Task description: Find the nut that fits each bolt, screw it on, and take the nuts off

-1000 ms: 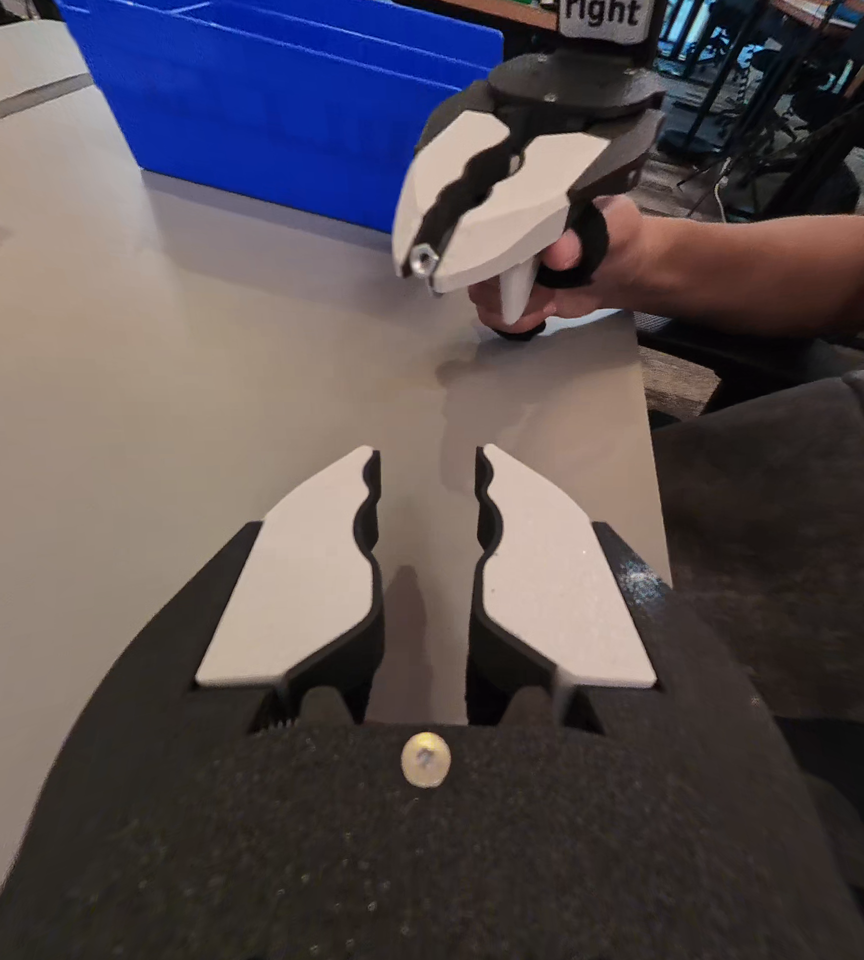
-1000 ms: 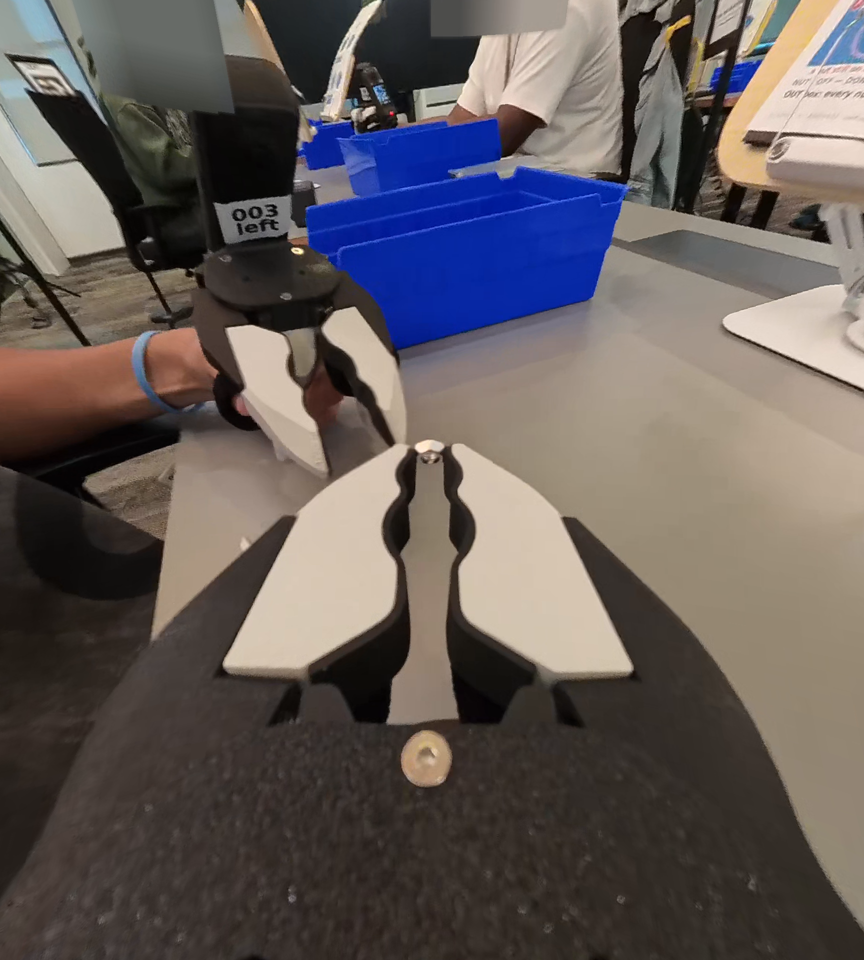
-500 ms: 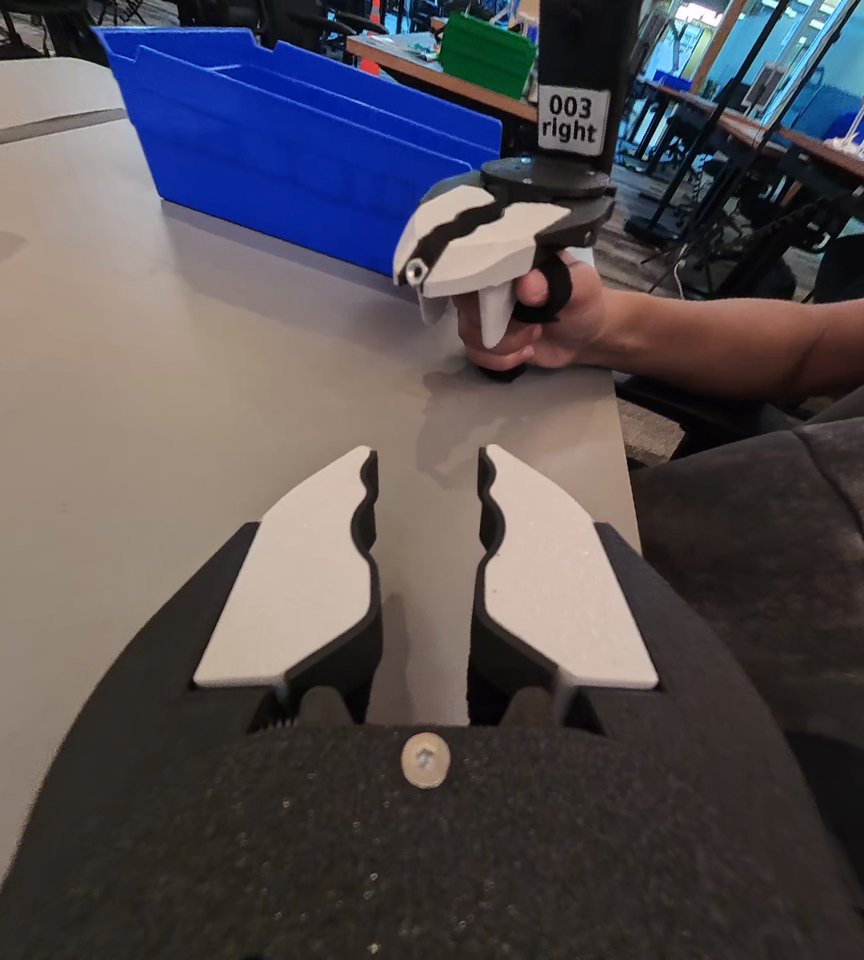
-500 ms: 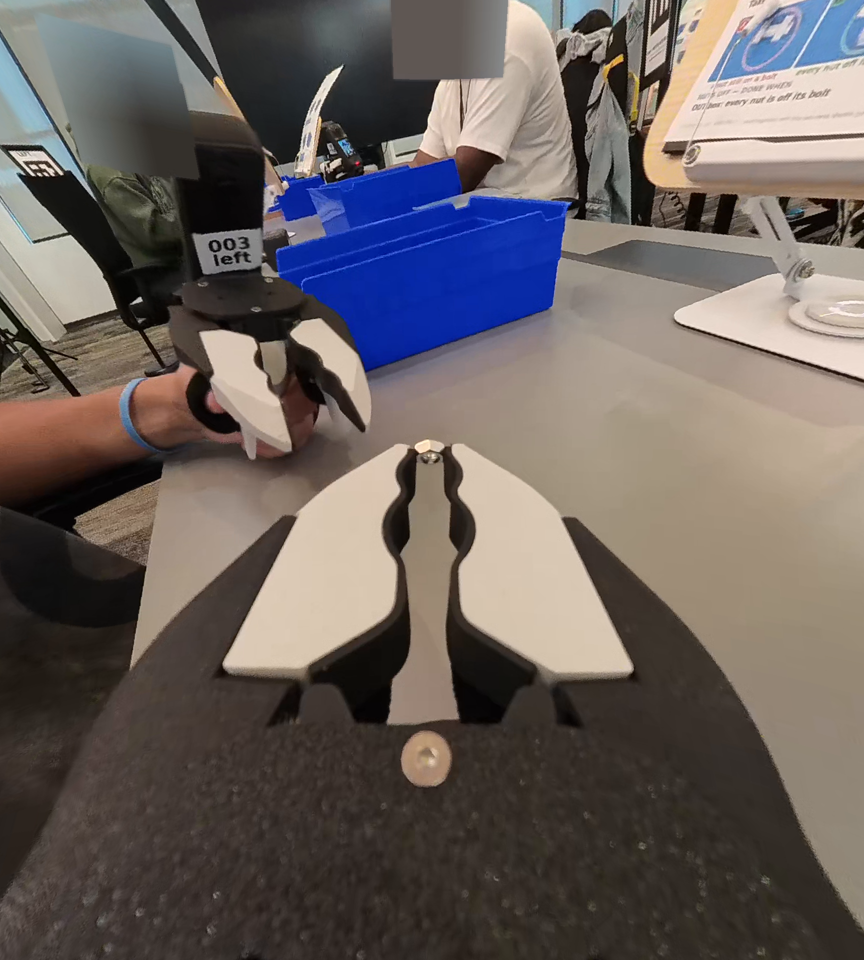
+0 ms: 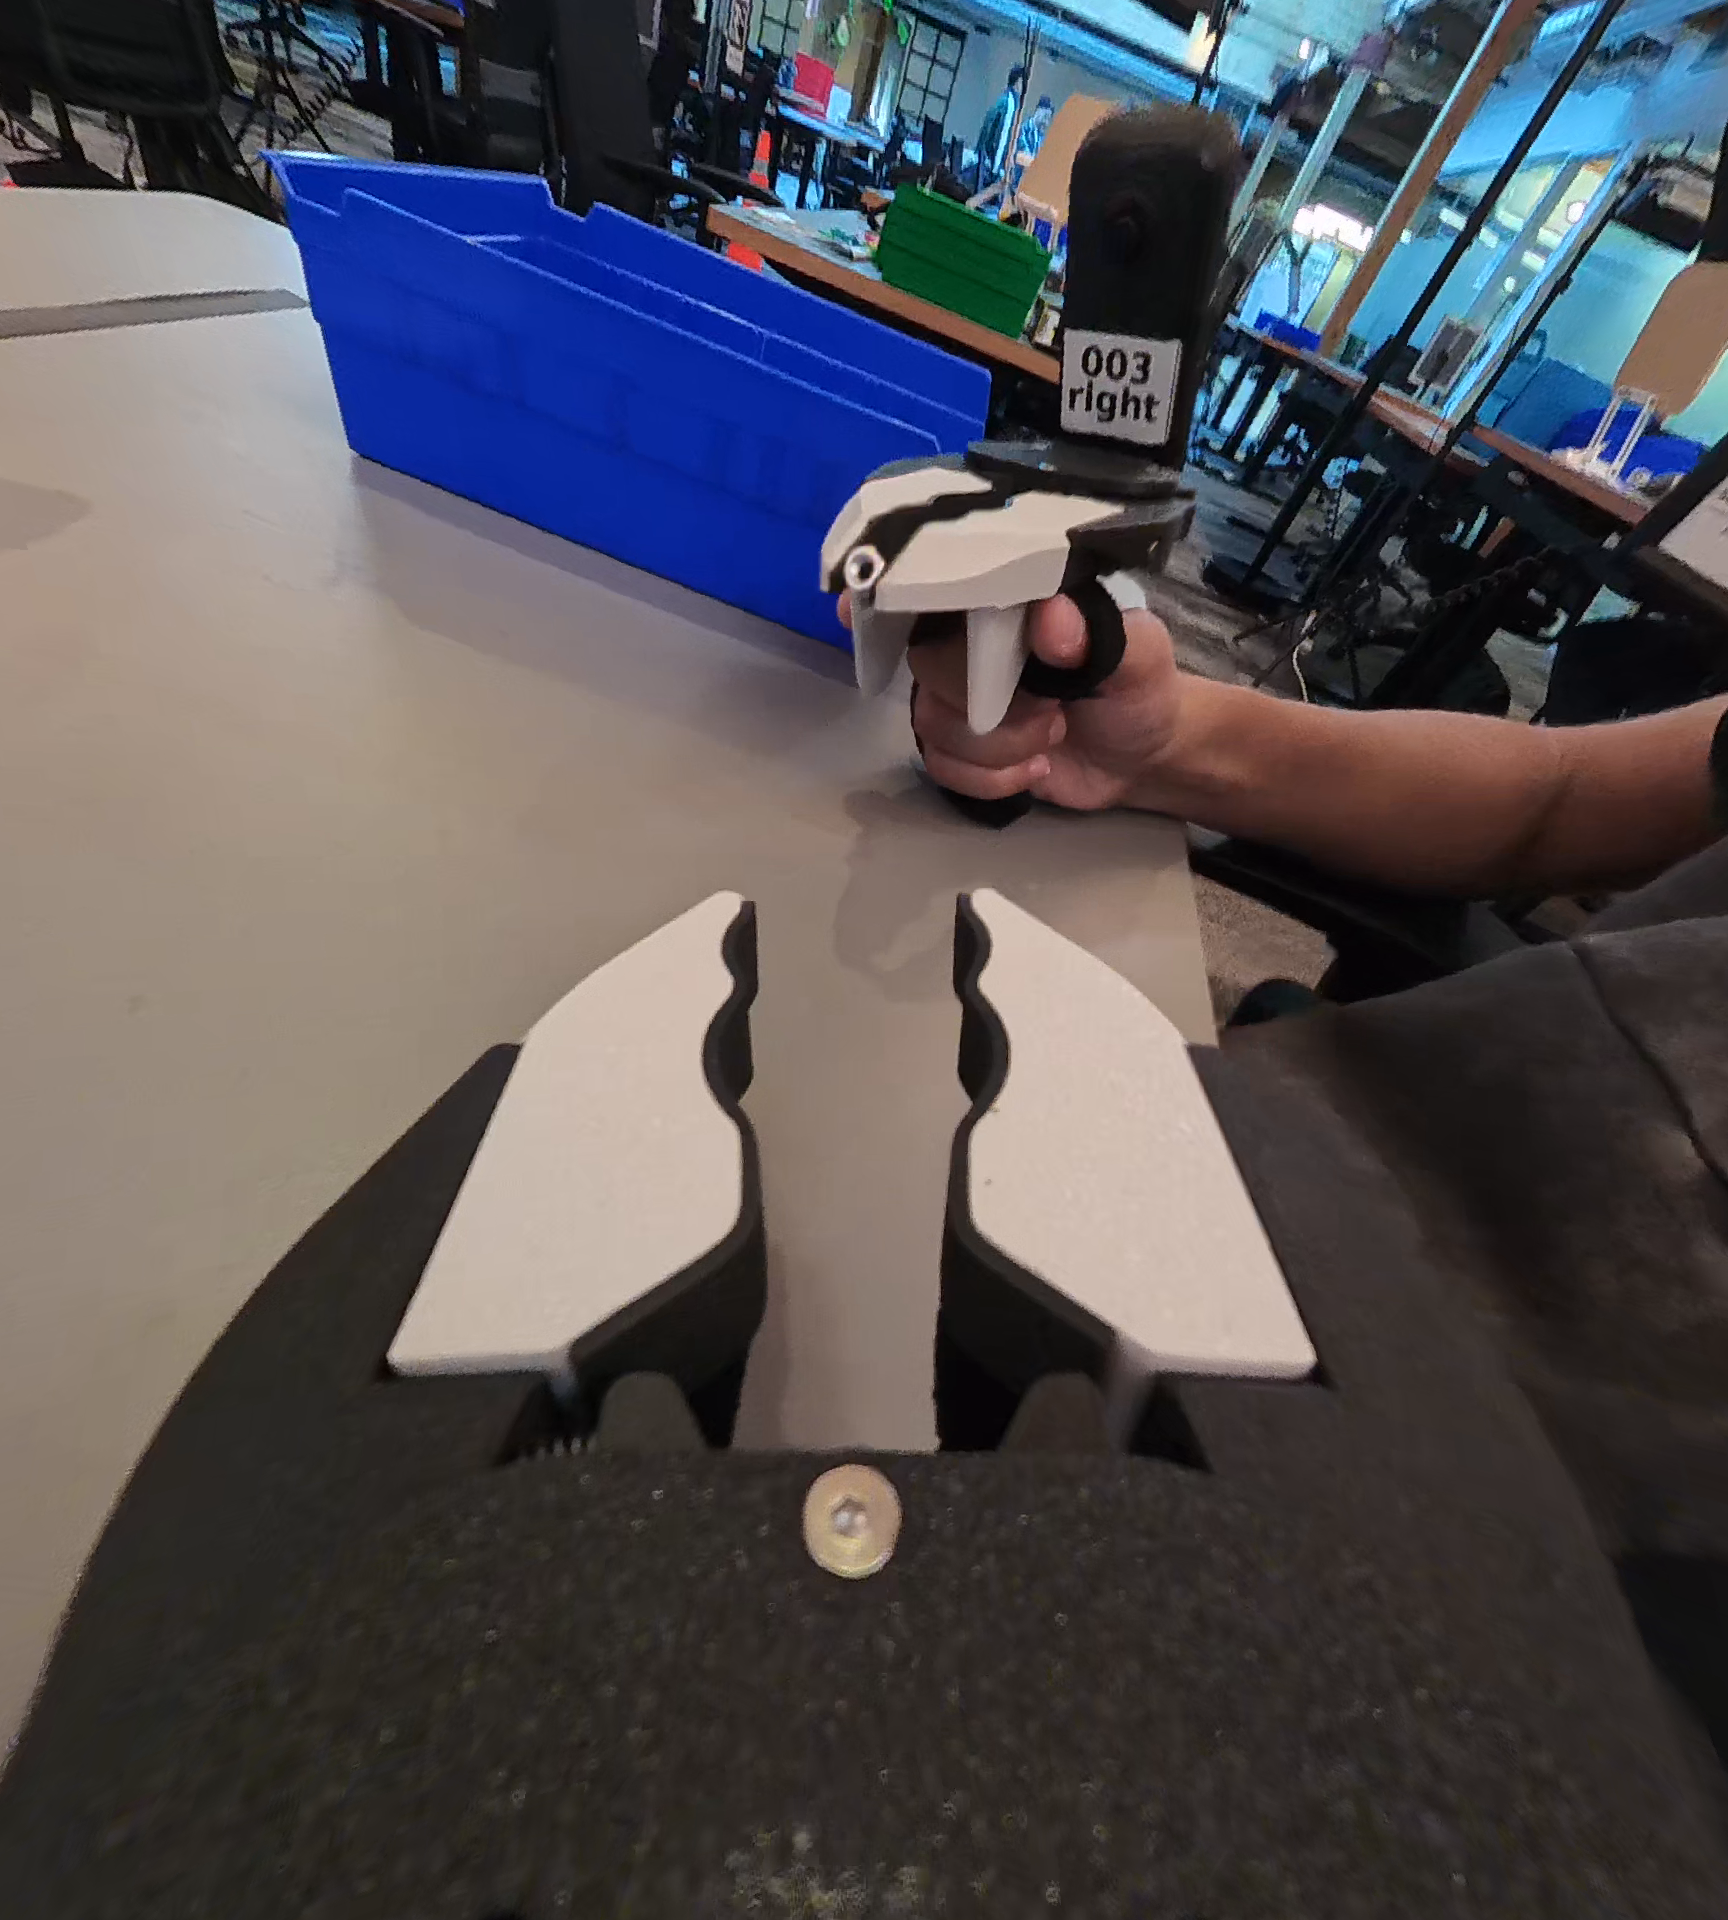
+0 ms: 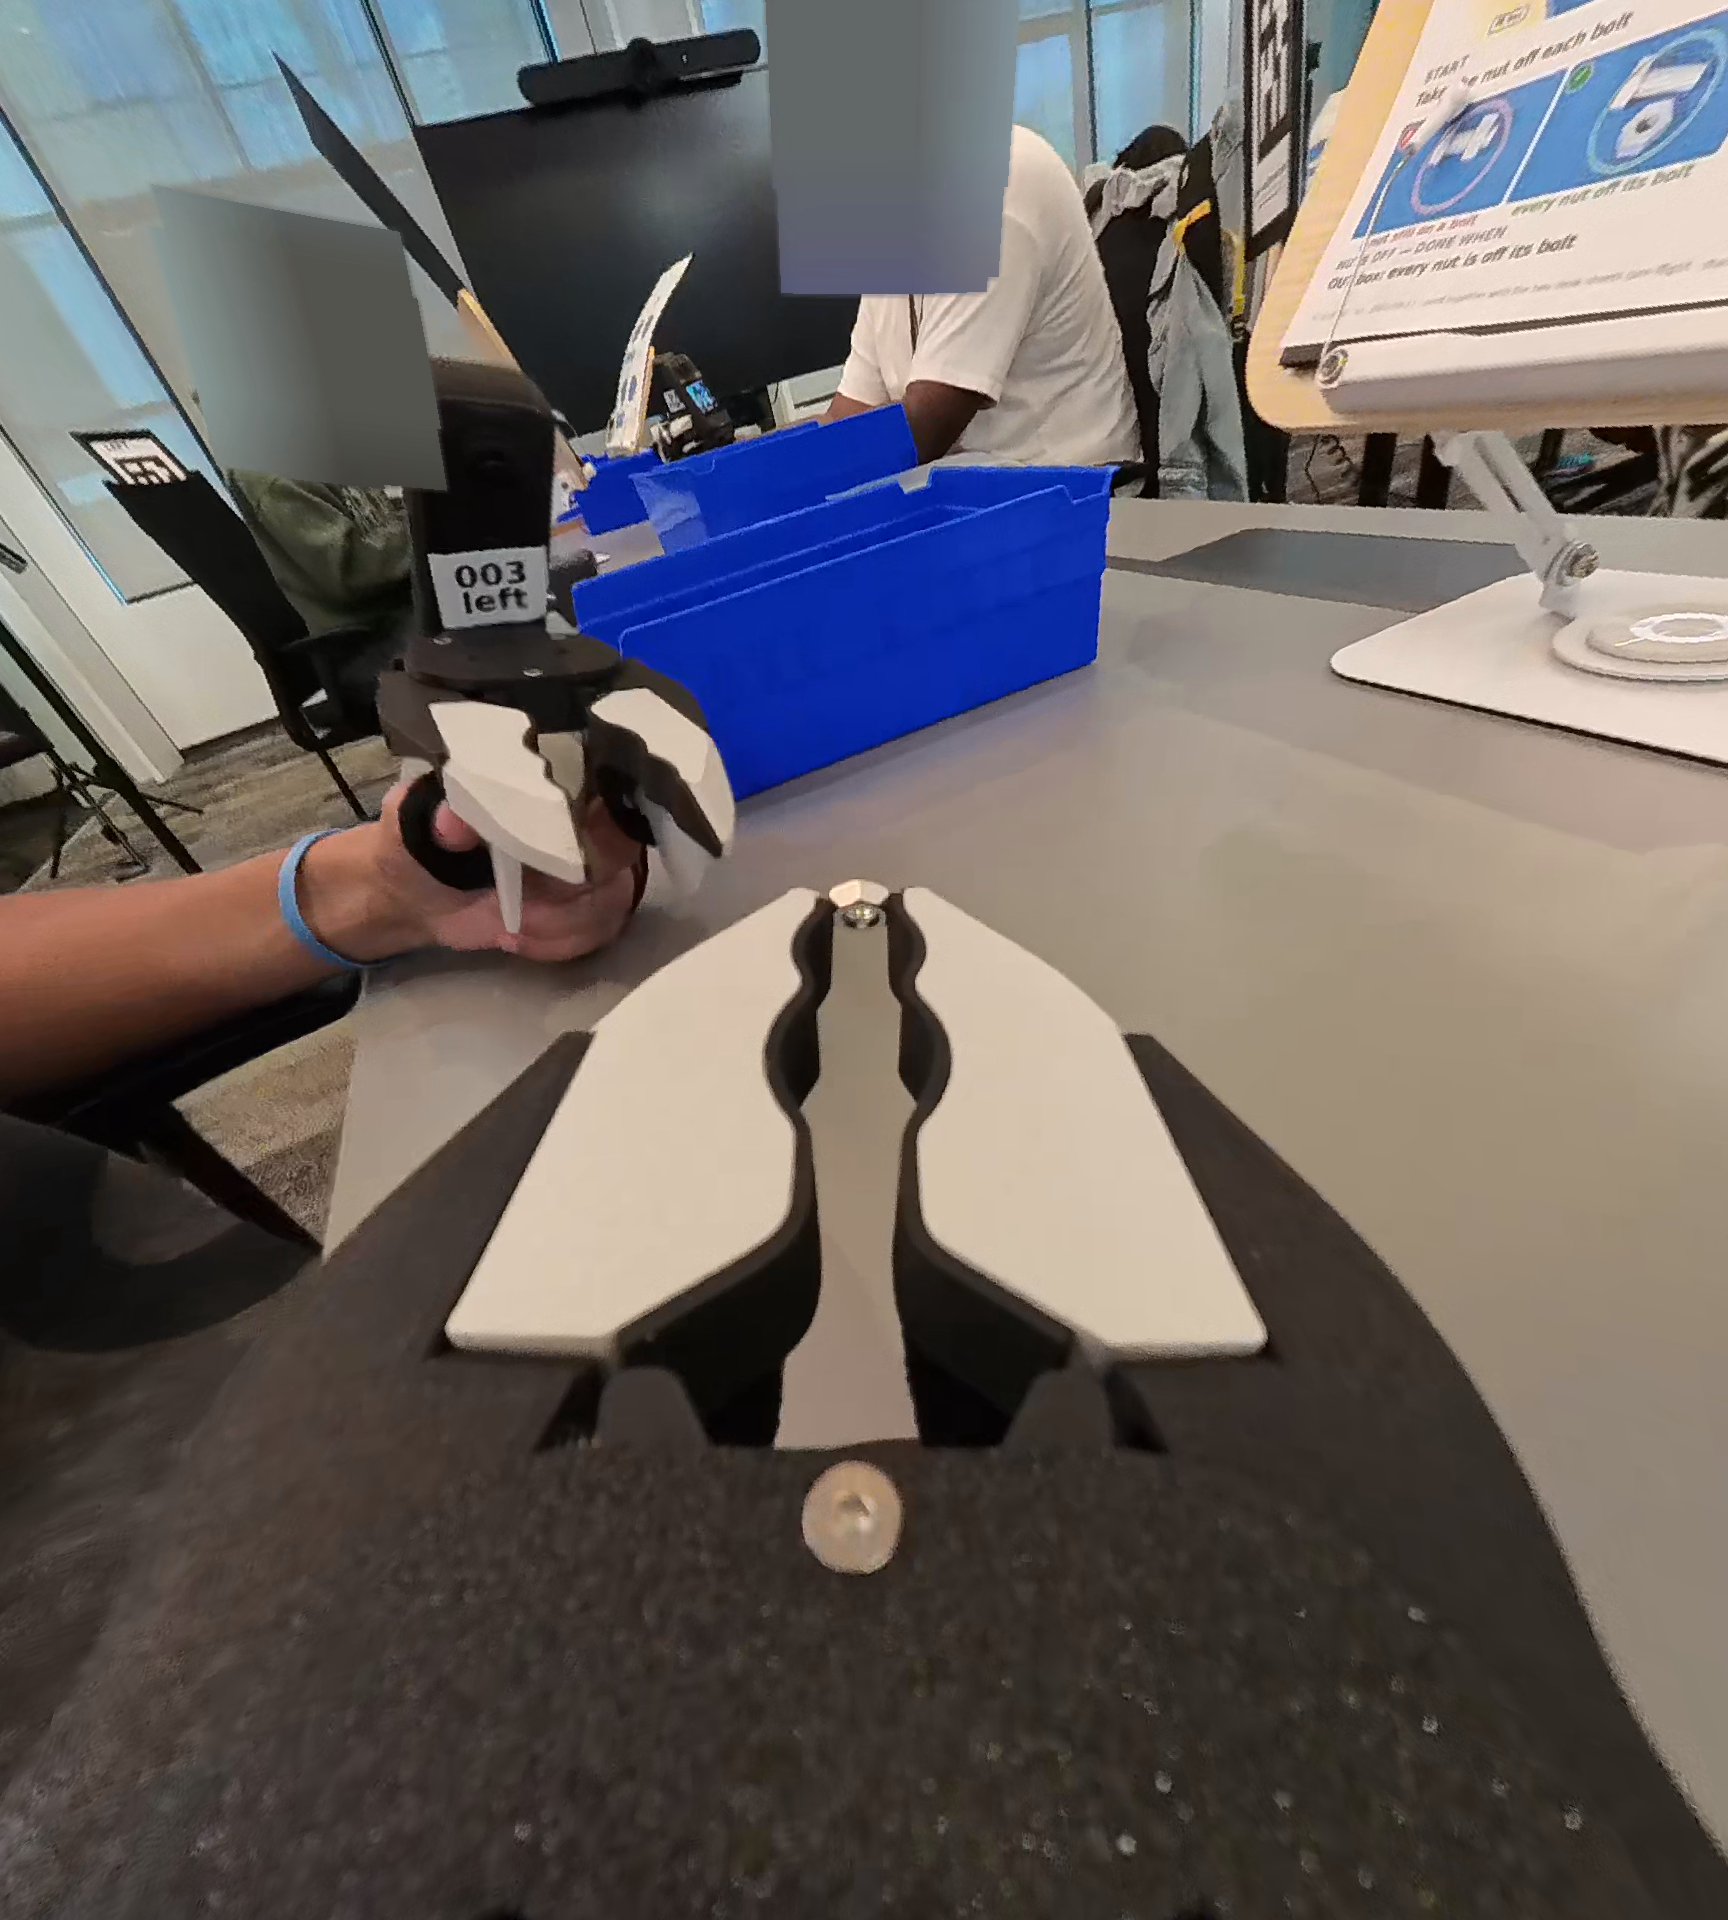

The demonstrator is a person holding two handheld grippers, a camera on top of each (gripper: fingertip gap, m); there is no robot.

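My right gripper (image 6: pixel 860 906) is shut on a small silver nut (image 6: pixel 858 894), pinched at the very fingertips above the grey table (image 6: pixel 1255 987). In the left wrist view the right gripper (image 5: pixel 865 571) stands upright near the table's right edge, its handle base on the table, with the nut (image 5: pixel 864 567) at its tip. My left gripper (image 5: pixel 855 920) is open and empty, low over the table. In the right wrist view the left gripper (image 6: pixel 631 852) is held in a hand at the table's left edge, its jaws apart. No bolt is in view.
A blue plastic bin (image 5: pixel 631 416) stands at the back of the table, also in the right wrist view (image 6: pixel 839 623). A white stand base (image 6: pixel 1525 665) carrying an instruction board (image 6: pixel 1566 208) is at the far right. A person in a white shirt (image 6: pixel 1005 374) sits behind. Across from one pair of fingers to the other is roughly 10 centimetres.
The two grippers have drawn apart and both have come down toward the table. The right gripper still holds the nut. The left gripper stays open.
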